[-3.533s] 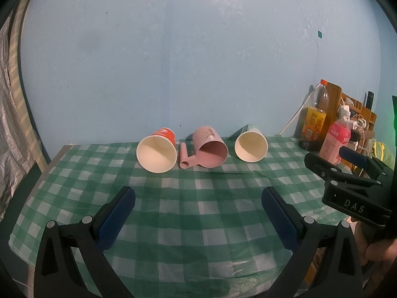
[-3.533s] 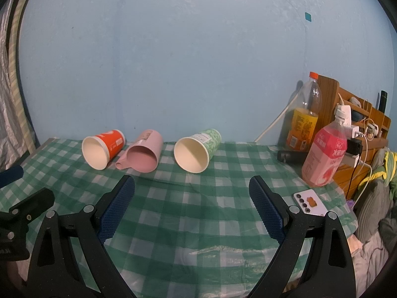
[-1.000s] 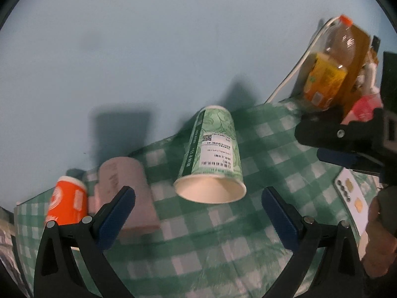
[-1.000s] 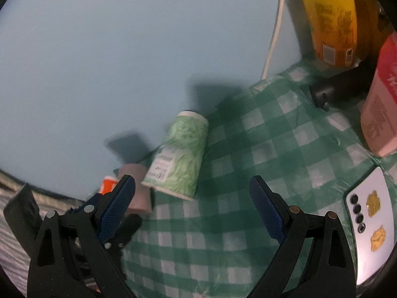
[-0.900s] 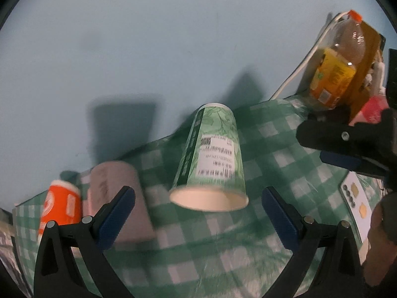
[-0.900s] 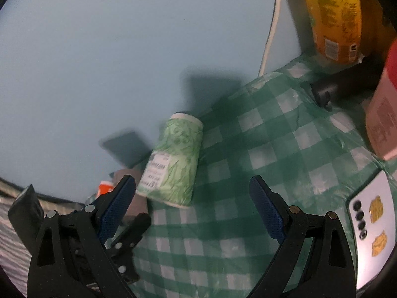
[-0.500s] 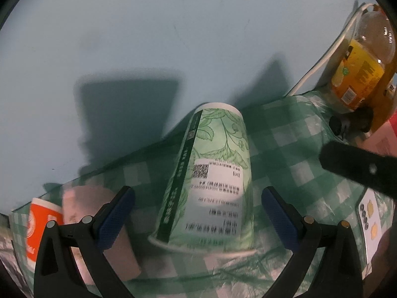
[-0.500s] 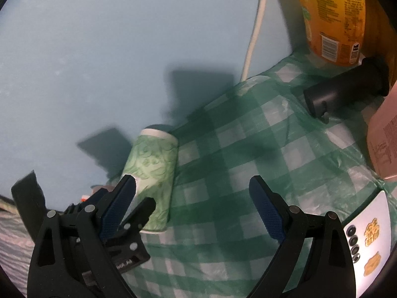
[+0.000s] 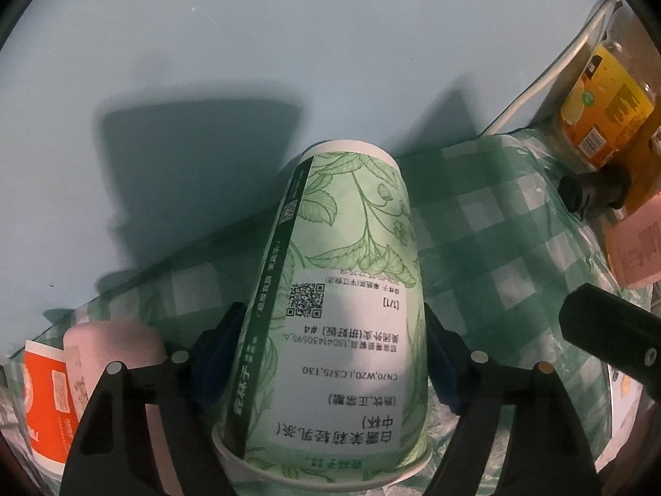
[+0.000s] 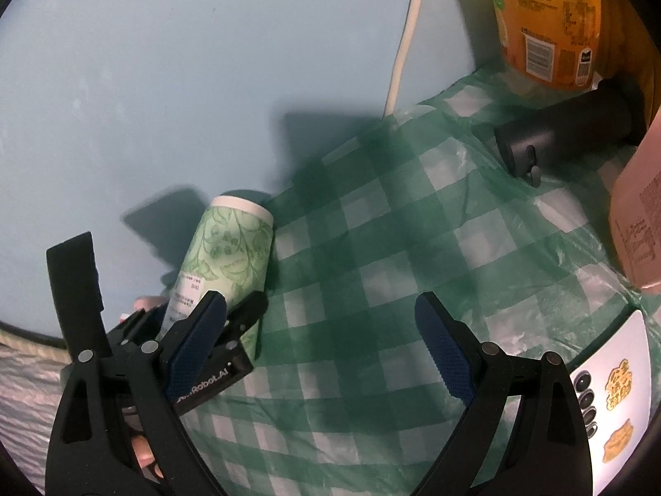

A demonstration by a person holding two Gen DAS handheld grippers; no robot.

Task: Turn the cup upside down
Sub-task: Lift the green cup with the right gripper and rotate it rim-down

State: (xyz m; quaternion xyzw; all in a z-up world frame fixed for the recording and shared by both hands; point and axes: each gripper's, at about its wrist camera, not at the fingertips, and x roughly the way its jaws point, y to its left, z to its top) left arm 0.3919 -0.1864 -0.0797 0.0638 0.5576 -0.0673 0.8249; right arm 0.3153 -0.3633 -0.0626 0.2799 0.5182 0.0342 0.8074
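Observation:
A green leaf-print paper cup (image 9: 343, 289) lies on its side on the green checked tablecloth (image 9: 487, 239), its open rim toward the left wrist camera and its base toward the blue wall. My left gripper (image 9: 330, 355) straddles it, with a blue pad against each side of the cup near the rim. The cup (image 10: 231, 256) and the left gripper around it also show in the right wrist view. My right gripper (image 10: 326, 347) is open and empty above the cloth, to the right of the cup.
A pink cup (image 9: 111, 355) and an orange cup (image 9: 45, 397) lie on their sides to the left. At the right stand an orange drink bottle (image 10: 545, 16), a pink bottle (image 10: 636, 215), a black cylinder (image 10: 566, 132) and a phone (image 10: 607, 409). A white cable (image 10: 405, 41) runs down the wall.
My left gripper has moved forward over the green cup and closed its pads onto the cup's sides. My right gripper has moved closer to the table.

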